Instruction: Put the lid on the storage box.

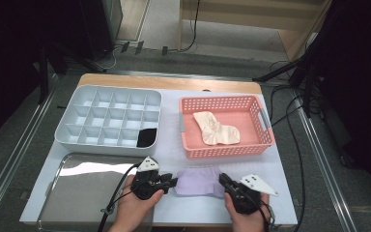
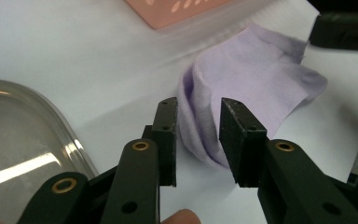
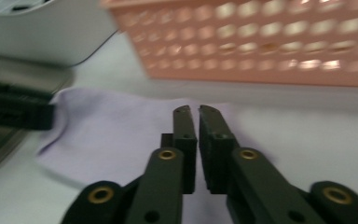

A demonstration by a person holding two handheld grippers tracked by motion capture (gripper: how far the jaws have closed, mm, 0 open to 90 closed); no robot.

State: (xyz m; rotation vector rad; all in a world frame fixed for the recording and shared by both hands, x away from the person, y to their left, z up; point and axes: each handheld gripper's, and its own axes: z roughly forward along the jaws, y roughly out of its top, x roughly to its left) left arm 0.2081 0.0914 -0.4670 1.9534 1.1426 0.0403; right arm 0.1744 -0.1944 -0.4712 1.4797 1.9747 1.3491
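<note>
Lilac sock (image 1: 199, 181) lying flat on the white table (image 1: 280, 193) below the pink basket (image 1: 265, 145), long axis left-right, left gripper (image 1: 172, 182) part-open around its bunched left edge, right gripper (image 1: 223, 179) closed at its right end, hold on the cloth unclear

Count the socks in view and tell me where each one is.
3. A lilac sock lies on the table between the two grippers, a cream sock lies in the pink basket, and a black one sits in a front compartment of the grey organiser.
</note>
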